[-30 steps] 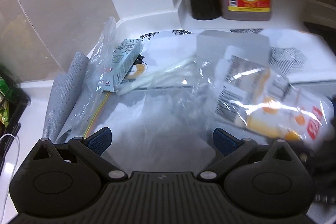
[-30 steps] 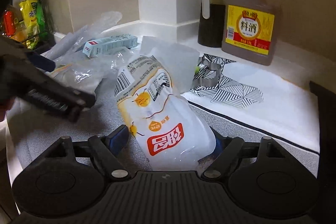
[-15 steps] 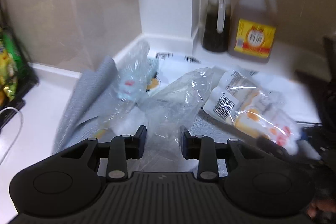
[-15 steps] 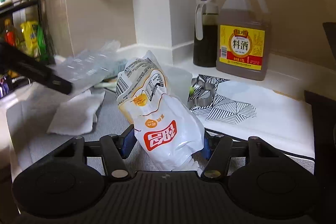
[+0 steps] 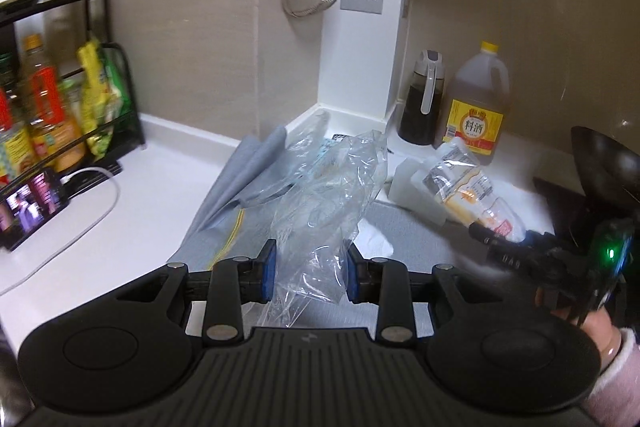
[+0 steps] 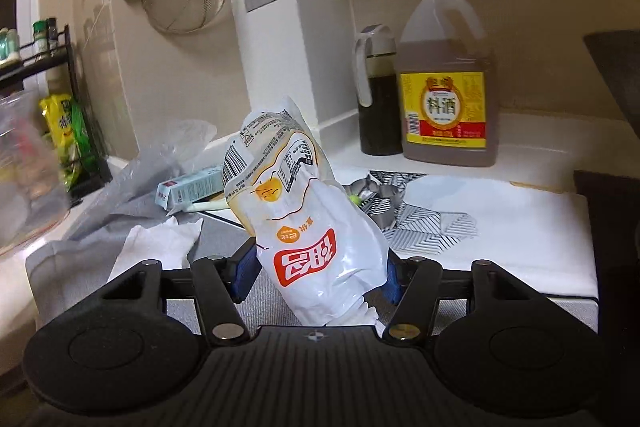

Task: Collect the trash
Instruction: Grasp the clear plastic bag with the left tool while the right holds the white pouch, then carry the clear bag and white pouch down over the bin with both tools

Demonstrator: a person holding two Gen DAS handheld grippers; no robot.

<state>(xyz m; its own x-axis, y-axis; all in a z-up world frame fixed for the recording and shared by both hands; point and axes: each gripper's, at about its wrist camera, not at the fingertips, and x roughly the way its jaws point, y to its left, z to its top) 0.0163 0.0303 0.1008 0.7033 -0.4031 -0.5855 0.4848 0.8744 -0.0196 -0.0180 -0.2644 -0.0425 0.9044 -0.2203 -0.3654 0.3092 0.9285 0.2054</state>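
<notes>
My left gripper (image 5: 308,277) pinches the big crumpled clear plastic bag (image 5: 332,199), raised over the grey mat (image 5: 404,231): weightless, floppy, slippery, so I bunch it deep. My right gripper (image 6: 320,277) clamps the smaller white printed food pouch (image 6: 304,223) at its lower half; light, crinkly, grippable mid-body.

Dark jug (image 6: 378,99) left of, touching big bottle (image 6: 446,79); box (image 6: 192,187) behind tissue (image 6: 160,247).

White counter (image 5: 168,163) under grey mat (image 5: 404,227)
</notes>
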